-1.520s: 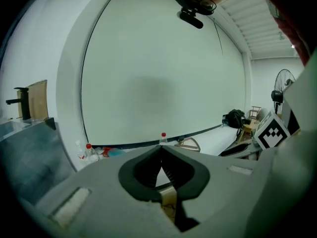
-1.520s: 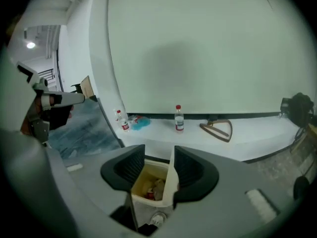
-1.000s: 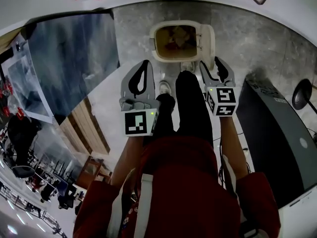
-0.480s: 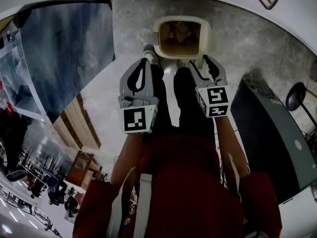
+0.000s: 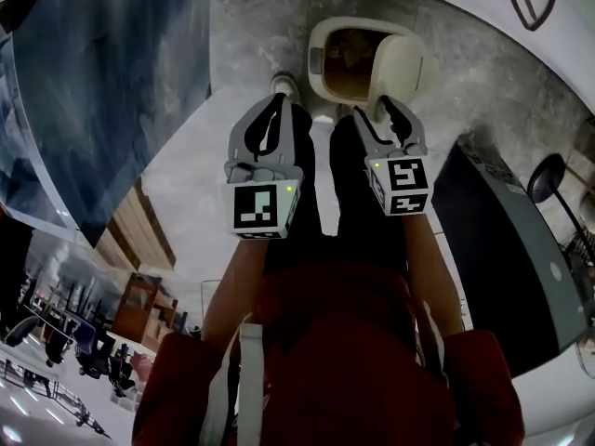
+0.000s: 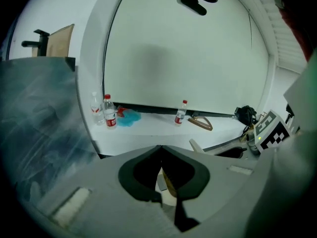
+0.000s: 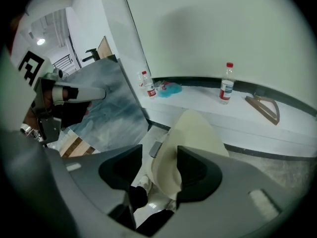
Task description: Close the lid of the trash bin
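Note:
The cream trash bin (image 5: 346, 61) stands open on the grey floor in front of my feet. Its lid (image 5: 406, 67) is tipped up at the bin's right side. My right gripper (image 5: 391, 111) is open, with its tips at the lid's near lower edge. In the right gripper view the lid (image 7: 194, 133) fills the gap ahead of the right gripper (image 7: 159, 150). My left gripper (image 5: 273, 111) is shut and empty, near the bin's front left. Through the fingers of my left gripper (image 6: 159, 148) a bit of the bin (image 6: 167, 186) shows.
Water bottles (image 6: 109, 112), a blue cloth (image 6: 128, 117) and a wooden triangle (image 7: 263, 108) lie on a white ledge behind the bin. A grey-blue panel (image 5: 102, 91) stands at the left, a dark cabinet (image 5: 507, 249) at the right. The person's legs (image 5: 358, 203) are below the bin.
The person has stepped nearer to the bin and turned a little. Both grippers moved forward, the right one up to the lid, which now shows broader at the bin's right.

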